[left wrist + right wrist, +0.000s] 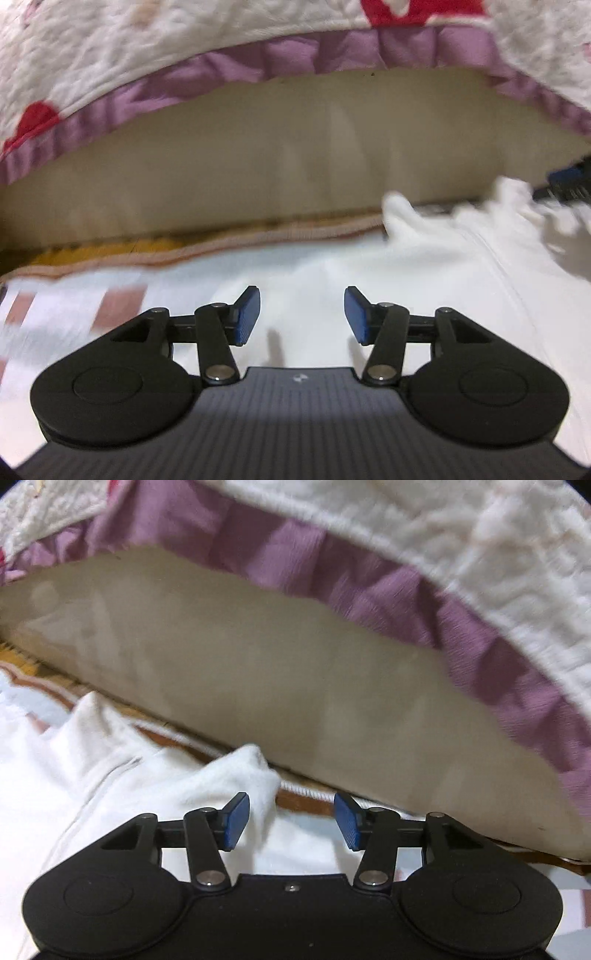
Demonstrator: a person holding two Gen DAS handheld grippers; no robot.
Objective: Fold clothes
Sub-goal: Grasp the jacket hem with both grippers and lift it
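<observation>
Both tongs stood open and empty: the left gripper (302, 315) hovered over the flat white garment (406, 280), whose crumpled peak rose just ahead of the right gripper (291, 821). It looked soft, light and limp; that raised edge seemed the best hold

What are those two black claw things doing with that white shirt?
A person is folding clothes with a hand-held gripper in each hand. Both are open and grip nothing. The left hand-held gripper hovers over the white garment spread on the patterned mat. A bunched corner of the garment pokes up between the open fingers of the right hand-held gripper. A frilly quilt hangs behind.
</observation>
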